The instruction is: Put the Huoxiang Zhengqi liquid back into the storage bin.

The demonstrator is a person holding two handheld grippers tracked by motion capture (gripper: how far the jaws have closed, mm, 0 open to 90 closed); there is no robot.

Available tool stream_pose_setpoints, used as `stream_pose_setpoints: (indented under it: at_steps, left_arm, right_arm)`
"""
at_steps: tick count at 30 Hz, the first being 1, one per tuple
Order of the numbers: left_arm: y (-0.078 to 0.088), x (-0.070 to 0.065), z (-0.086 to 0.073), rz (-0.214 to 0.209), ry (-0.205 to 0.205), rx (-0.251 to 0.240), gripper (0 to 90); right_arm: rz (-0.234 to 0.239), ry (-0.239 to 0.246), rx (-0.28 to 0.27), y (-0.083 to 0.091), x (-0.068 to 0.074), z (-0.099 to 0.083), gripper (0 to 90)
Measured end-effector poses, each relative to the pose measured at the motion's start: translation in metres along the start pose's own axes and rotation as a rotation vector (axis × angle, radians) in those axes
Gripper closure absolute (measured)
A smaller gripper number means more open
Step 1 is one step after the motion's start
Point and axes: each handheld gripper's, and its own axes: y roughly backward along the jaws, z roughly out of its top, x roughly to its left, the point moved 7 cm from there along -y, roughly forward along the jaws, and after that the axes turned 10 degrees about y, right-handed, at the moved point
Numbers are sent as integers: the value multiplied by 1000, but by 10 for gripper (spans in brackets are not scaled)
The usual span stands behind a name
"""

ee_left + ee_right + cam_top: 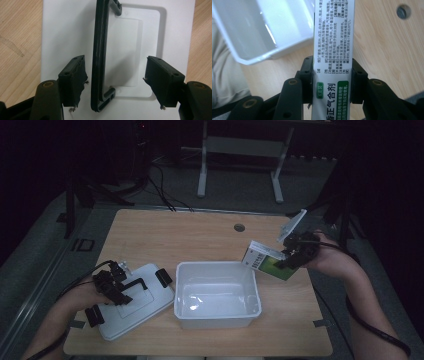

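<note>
Just right of the white bin (216,295), the right hand-held gripper (291,256) clamps the green-and-white carton (265,261), whose long axis points left and down toward the bin's opening. Over the lid (131,301) at near left, the left hand-held gripper (116,287) hangs open astride its black handle (100,55).

One white bin (217,295), one white lid (135,302), one green-white carton (267,261), two grippers.
</note>
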Motion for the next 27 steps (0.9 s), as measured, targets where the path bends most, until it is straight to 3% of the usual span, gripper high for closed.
stream_pose_setpoints:
  at_steps: [9, 27]
  left_arm:
    - [-1, -1, -2, -1, 1, 3, 334]
    - [1, -1, -3, 2, -3, 3, 334]
  right_arm:
    - [39, 133, -26, 3, 32, 36, 638]
    - [151, 280, -57, -21, 71, 85, 637]
